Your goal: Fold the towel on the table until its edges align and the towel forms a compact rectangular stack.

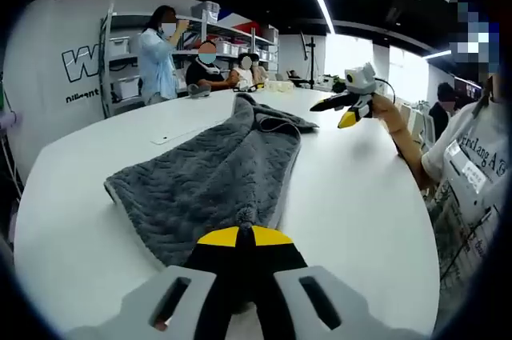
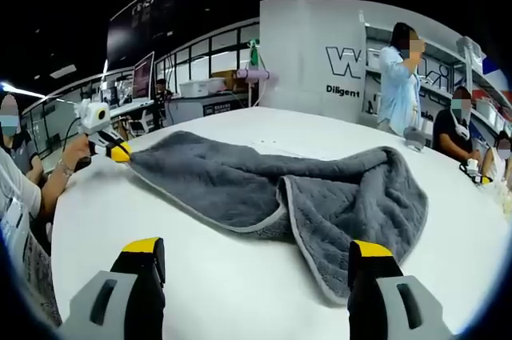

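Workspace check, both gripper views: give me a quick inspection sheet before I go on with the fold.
Surface: white round table, bare around the towel.
Job's things: grey towel, partly folded and rumpled, one end doubled over with a hemmed edge showing; edges not aligned.
Clutter: a flat white sheet-like item beyond the towel; too faint to identify.
Grippers: left gripper shut on the towel's near end; right gripper open, apart from the towel.
Cables: thin cable on the right gripper.
Surroundings: shelving with bins, seated people, a standing person, wall lettering, a monitor.
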`<move>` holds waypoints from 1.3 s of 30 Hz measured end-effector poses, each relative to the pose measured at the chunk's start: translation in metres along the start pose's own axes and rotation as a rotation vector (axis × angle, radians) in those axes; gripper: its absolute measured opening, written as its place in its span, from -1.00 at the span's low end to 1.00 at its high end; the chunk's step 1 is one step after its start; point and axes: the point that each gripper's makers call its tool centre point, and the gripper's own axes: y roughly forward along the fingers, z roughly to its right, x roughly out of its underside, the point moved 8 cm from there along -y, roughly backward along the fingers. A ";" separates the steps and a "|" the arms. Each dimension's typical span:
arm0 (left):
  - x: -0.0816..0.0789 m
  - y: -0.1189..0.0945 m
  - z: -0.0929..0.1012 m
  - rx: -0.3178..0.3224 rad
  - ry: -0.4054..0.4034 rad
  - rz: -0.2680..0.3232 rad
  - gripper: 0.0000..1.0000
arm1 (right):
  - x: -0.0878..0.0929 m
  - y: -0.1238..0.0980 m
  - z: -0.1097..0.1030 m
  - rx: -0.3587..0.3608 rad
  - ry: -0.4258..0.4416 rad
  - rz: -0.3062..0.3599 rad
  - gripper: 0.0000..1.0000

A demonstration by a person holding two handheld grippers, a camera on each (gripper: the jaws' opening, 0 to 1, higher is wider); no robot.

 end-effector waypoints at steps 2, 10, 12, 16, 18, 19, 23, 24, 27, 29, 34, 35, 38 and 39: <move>0.000 -0.006 0.000 0.006 -0.013 0.006 -0.90 | -0.001 -0.001 -0.001 -0.005 0.015 0.015 0.99; 0.015 -0.021 -0.001 0.056 -0.074 -0.063 -0.90 | -0.004 -0.003 0.002 -0.006 0.075 0.056 0.99; 0.019 -0.021 0.000 0.065 -0.075 -0.101 -0.90 | -0.005 -0.003 0.002 -0.007 0.086 0.065 0.99; 0.032 -0.018 0.001 0.038 -0.060 -0.211 -0.90 | -0.006 -0.003 0.003 -0.012 0.111 0.077 0.99; 0.039 -0.013 -0.001 0.026 -0.057 -0.270 -0.90 | -0.006 -0.003 0.003 -0.013 0.110 0.077 0.99; 0.041 -0.012 -0.001 0.026 -0.067 -0.281 -0.90 | -0.006 -0.003 0.002 -0.011 0.107 0.074 0.99; 0.039 -0.013 -0.001 0.033 -0.071 -0.264 -0.90 | -0.006 -0.003 0.001 -0.008 0.093 0.063 0.99; 0.039 -0.013 0.000 0.033 -0.070 -0.265 -0.90 | -0.006 -0.003 0.001 -0.008 0.091 0.062 0.99; 0.040 -0.013 -0.001 0.037 -0.062 -0.263 -0.90 | -0.006 -0.003 0.002 -0.009 0.088 0.057 0.99; 0.040 -0.013 -0.001 0.043 -0.056 -0.259 -0.89 | -0.005 -0.002 0.001 -0.010 0.088 0.056 0.99; 0.040 -0.014 0.000 0.059 -0.041 -0.254 -0.79 | -0.005 -0.003 0.001 -0.012 0.086 0.055 0.99; 0.039 -0.014 0.000 0.065 -0.041 -0.251 -0.74 | -0.005 -0.003 0.001 -0.011 0.089 0.054 0.99; 0.035 -0.016 0.002 0.078 -0.040 -0.228 -0.52 | -0.003 -0.003 0.002 -0.011 0.096 0.054 0.99; 0.032 -0.017 0.004 0.075 -0.038 -0.208 -0.44 | -0.003 -0.003 0.002 -0.011 0.098 0.054 0.99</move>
